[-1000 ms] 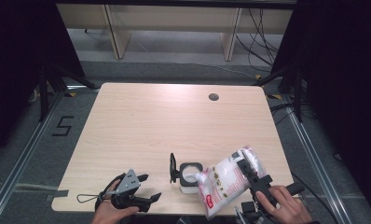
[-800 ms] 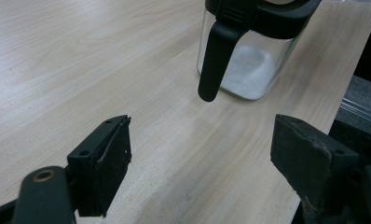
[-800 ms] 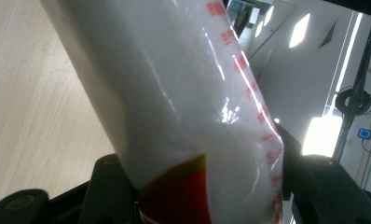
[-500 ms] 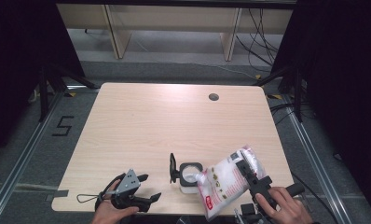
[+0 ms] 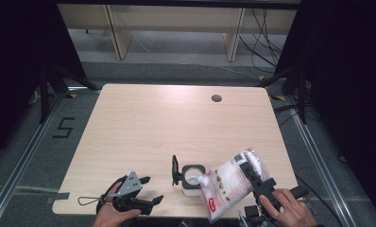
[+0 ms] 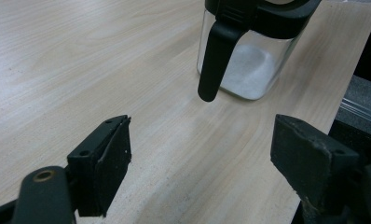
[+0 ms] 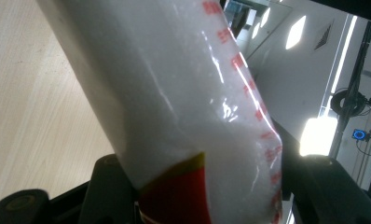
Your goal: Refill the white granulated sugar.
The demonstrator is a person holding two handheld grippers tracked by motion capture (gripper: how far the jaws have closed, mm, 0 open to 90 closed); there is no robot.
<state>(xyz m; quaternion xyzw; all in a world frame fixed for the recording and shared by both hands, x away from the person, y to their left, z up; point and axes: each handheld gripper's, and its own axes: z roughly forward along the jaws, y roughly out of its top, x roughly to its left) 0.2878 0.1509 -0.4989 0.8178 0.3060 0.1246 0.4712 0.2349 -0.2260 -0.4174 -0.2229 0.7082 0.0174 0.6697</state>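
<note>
Bag (image 5: 229, 183) of white granules, tilted, mouth at jar (image 5: 192, 178) rim; long axis runs from R gripper (image 5: 250, 176), clamped on bag, down-left to jar. L gripper (image 5: 150, 191) open, idle, left of jar.

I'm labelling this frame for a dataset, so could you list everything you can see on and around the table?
Table: one, light wood, centre of the high view, with a round cable hole near its far right corner.
Jar: one, clear with a black rim and an open black flip lid, near the front edge; a little white powder lies in its bottom.
Bag: one, clear plastic with red print, full of white grains, tilted with its open corner over the jar.
Shelf frame: one, pale wood, beyond the table.
Floor marking "5": one, black, left of the table.
Left gripper: one, black with a grey plate, at the front left, jaws open and holding nothing.
Right gripper: one, black, at the front right, clamped on the bag.
</note>
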